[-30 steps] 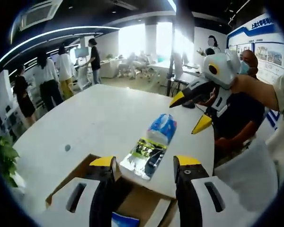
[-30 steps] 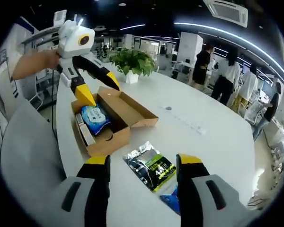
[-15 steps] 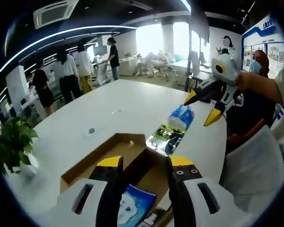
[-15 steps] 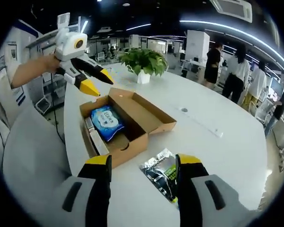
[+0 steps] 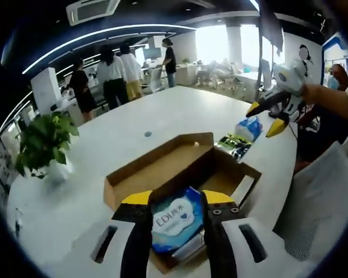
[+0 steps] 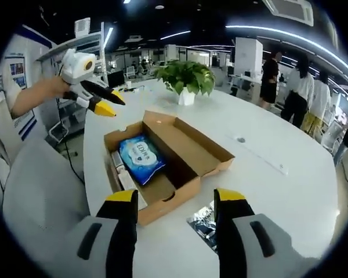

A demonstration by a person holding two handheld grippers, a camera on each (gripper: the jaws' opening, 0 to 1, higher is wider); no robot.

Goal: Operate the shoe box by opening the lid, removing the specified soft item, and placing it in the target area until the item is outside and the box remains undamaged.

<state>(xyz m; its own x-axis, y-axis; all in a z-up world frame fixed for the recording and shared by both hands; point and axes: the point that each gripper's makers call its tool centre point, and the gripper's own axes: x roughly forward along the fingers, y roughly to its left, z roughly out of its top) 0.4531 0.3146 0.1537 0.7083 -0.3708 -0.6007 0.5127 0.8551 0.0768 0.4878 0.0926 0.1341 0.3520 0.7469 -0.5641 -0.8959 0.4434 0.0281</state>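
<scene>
So the soft item here looks like the blue wipes pack [image 6: 141,159], lying flat inside the open shoe box [image 6: 185,176], at the end nearest the left gripper [image 5: 174,202], with some other slim stuff tucked along the box wall beside it that I can't really make out. In the left gripper view the pack [image 5: 175,220] sits right between and just past the yellow-tipped fingers [image 5: 136,200], which stand apart with nothing in them. My guess is it's light and squishy with a slick plastic wrapper, so it'll probably buckle and slide if you pinch it in the middle; I'd go for a short edge or the seam, and not too hard. The cardboard lid [image 6: 194,145] is already folded out flat onto the white tabletop [image 6: 278,191], and the box walls look thin, so dragging the pack against them could bend them. The right gripper [image 6: 176,200] hangs off past the box's far end, fingers spread and empty too, over a green-and-black pouch [image 6: 203,223] on the tabletop. There's another blue pack [image 5: 247,127] out next to that pouch in the left gripper view. Potted plant [image 6: 187,78] farther along the tabletop, people standing in the background
</scene>
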